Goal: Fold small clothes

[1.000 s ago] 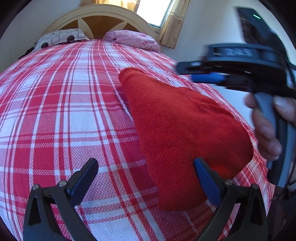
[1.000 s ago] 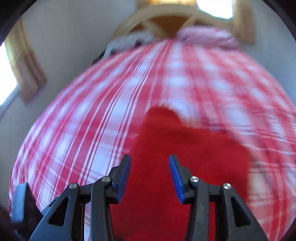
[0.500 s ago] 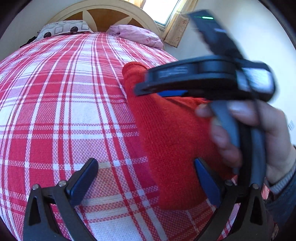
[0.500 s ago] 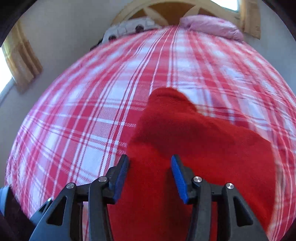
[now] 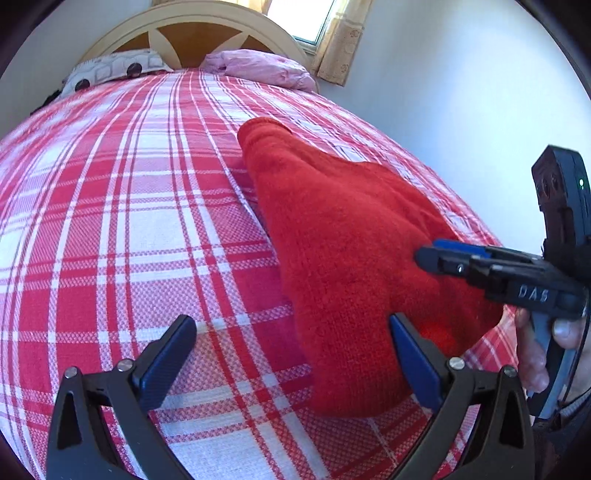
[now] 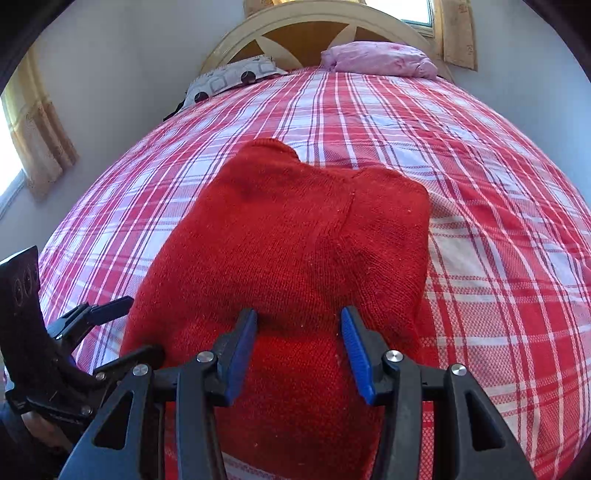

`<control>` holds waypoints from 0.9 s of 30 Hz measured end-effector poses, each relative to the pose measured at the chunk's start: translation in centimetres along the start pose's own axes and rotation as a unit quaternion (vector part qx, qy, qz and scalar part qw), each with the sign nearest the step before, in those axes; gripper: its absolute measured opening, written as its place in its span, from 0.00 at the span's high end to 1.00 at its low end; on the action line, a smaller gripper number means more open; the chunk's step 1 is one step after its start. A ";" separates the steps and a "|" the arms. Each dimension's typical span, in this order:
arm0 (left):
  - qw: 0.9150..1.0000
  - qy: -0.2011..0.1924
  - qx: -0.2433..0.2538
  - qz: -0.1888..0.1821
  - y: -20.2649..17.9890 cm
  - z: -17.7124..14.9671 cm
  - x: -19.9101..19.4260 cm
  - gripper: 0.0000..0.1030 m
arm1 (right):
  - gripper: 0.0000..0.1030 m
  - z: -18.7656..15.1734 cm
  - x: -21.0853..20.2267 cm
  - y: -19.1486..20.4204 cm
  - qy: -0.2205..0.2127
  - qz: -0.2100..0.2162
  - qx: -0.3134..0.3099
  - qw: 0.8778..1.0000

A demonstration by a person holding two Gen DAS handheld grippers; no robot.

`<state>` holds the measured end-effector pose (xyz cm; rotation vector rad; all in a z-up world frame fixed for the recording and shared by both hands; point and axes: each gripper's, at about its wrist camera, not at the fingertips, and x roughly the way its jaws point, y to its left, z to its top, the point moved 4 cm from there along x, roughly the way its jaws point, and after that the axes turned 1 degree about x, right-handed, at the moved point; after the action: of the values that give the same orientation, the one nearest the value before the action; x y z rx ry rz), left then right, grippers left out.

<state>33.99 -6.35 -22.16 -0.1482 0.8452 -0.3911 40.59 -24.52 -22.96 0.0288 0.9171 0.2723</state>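
A small red knitted garment (image 5: 354, 258) lies folded on the red and white plaid bedspread (image 5: 129, 221); it also fills the middle of the right wrist view (image 6: 295, 251). My left gripper (image 5: 291, 343) is open and empty, low over the near left edge of the garment, its right finger against the knit. My right gripper (image 6: 299, 332) is open and empty just above the garment's near part. From the left wrist view the right gripper (image 5: 436, 254) shows side-on at the garment's right edge. The left gripper shows in the right wrist view (image 6: 110, 306) at the lower left.
A patterned grey pillow (image 5: 110, 70) and a pink bundle (image 5: 262, 72) lie at the head of the bed by the curved wooden headboard (image 5: 207, 33). A white wall (image 5: 461, 92) runs along the right side of the bed. Curtained windows sit behind and to the left.
My right gripper has swung back from over the garment's middle to its right near edge and dropped lower. The left gripper has held still. The garment lies as before.
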 end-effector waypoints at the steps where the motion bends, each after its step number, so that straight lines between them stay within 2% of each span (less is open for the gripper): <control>1: 1.000 0.000 -0.001 0.000 0.1 0.0 0.0 0.00 | 0.52 0.1 0.1 0.4 -0.001 -0.006 -0.008 1.000; 3: 1.000 0.002 -0.007 -0.004 0.4 0.0 0.0 0.00 | 0.52 0.1 -0.1 0.9 -0.002 -0.013 -0.021 1.000; 7: 1.000 -0.002 -0.010 -0.002 0.6 0.1 -0.1 0.00 | 0.52 1.2 -2.8 0.2 -0.045 0.028 -0.004 0.999; 8: 1.000 -0.001 -0.011 -0.002 0.5 0.1 -0.1 0.00 | 0.52 1.9 -3.8 -0.5 -0.068 0.023 0.006 0.997; 10: 1.000 -0.001 -0.014 -0.004 0.5 0.0 -0.1 0.00 | 0.52 3.1 -4.6 -2.3 -0.082 0.011 0.026 0.996; 14: 1.000 0.000 -0.014 -0.005 0.7 0.0 0.0 0.00 | 0.52 4.9 -3.0 -6.3 -0.062 -0.031 0.070 0.995; 16: 1.000 0.000 -0.016 -0.008 0.7 -0.1 -0.1 0.00 | 0.52 5.9 -1.9 -7.1 -0.052 -0.047 0.064 0.995; 17: 1.000 0.001 -0.018 -0.010 0.8 -0.1 -0.1 0.00 | 0.52 6.4 -1.3 -7.3 -0.048 -0.058 0.056 0.996; 22: 1.000 0.001 -0.020 -0.013 0.7 0.0 0.0 0.00 | 0.53 8.0 1.8 -7.3 -0.010 -0.062 0.050 0.997; 27: 1.000 0.003 -0.022 -0.017 0.8 0.0 0.1 0.00 | 0.62 7.7 6.5 -8.0 0.035 -0.102 0.036 0.993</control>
<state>34.23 -5.68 -22.41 -0.2021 0.8574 -0.4049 52.16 -29.93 -24.40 -0.0085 0.9911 0.0498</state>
